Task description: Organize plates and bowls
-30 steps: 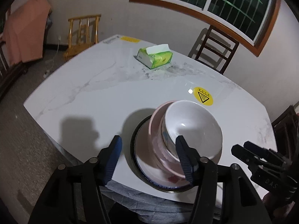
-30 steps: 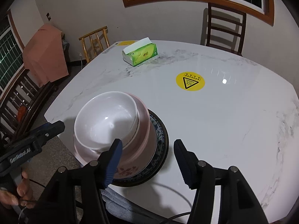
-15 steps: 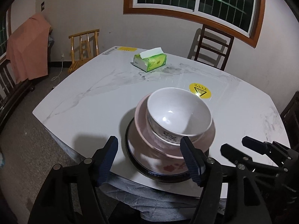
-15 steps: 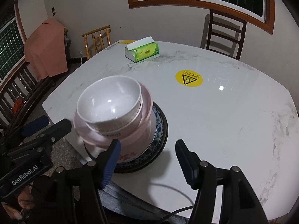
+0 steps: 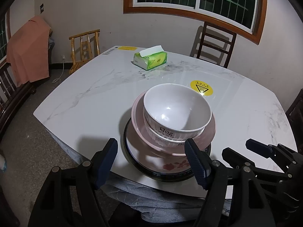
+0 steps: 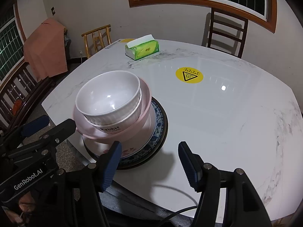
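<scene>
A white bowl sits nested in a second white bowl, inside a pink bowl, on a flowered plate and a dark-rimmed blue plate, near the table's front edge. The stack also shows in the right wrist view. My left gripper is open and empty, just in front of the stack. My right gripper is open and empty, at the stack's right front. Each gripper shows in the other's view, the right one and the left one.
The white marble table holds a green tissue box at the back and a yellow warning sticker. Wooden chairs stand around the table. An orange cloth hangs at the left.
Both grippers have pulled back and risen away from the stack. The stack stays in place on the table. Both grippers stay open.
</scene>
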Tool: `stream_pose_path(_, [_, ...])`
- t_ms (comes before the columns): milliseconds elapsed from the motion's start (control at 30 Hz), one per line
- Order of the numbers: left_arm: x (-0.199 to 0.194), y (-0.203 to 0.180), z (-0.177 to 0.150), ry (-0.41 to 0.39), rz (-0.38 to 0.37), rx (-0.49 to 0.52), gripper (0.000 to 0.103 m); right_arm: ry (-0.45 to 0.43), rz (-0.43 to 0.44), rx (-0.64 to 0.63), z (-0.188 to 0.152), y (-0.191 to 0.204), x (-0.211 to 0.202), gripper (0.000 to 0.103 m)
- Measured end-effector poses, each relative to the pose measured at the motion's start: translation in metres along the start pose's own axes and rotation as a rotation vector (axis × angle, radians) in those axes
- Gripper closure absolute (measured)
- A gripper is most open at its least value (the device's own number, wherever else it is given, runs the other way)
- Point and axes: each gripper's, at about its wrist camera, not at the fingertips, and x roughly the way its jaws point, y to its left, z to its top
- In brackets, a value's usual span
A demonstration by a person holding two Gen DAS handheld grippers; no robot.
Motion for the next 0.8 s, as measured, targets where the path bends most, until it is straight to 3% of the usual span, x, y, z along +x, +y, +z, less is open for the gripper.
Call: stream_pose_path(800, [0.0007,0.0017,-0.0006,0.013,-0.002,0.005,0.033,0.019,0.016,-0.002,-0.0020,0.0020,0.0040,0.040])
